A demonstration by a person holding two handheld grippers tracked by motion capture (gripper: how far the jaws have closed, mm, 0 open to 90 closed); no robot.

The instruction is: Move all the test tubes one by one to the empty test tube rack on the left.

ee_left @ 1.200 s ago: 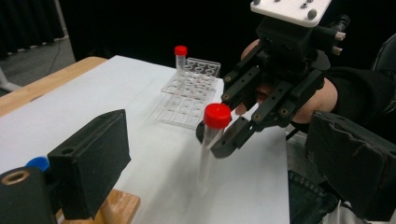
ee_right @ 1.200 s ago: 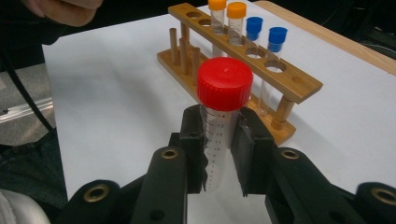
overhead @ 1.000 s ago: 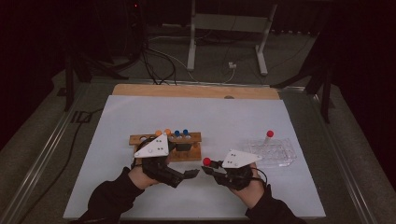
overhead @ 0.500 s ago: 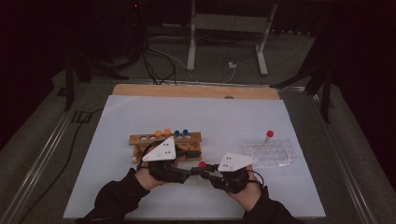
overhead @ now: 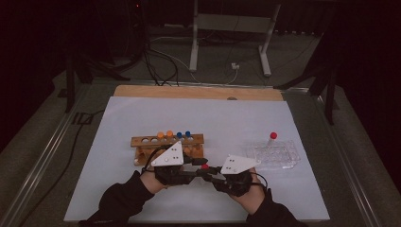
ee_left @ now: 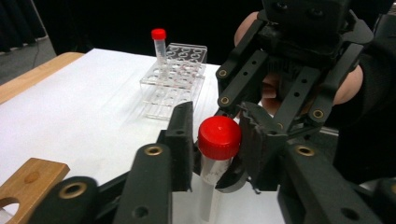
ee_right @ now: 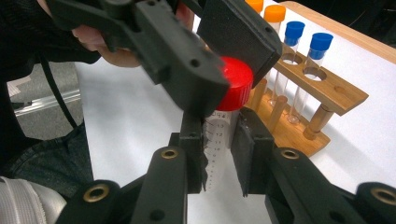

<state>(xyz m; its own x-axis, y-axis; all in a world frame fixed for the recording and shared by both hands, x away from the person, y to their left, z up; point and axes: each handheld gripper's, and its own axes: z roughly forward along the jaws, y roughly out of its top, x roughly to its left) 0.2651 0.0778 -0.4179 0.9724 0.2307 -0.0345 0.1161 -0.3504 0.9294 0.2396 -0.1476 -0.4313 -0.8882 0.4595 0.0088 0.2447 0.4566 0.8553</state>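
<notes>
Overhead, white table sheet [overhead: 142, 118], dark room

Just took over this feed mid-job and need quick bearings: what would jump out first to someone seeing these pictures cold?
The red-capped tube held upright between both grippers near the table's front edge: the right gripper clamps its clear body, while the left gripper, whose fingers have just been closing, pinches its red cap. Just behind stands a wooden rack with orange- and blue-capped tubes, and to the right a clear plastic rack holds one more red-capped tube.
</notes>
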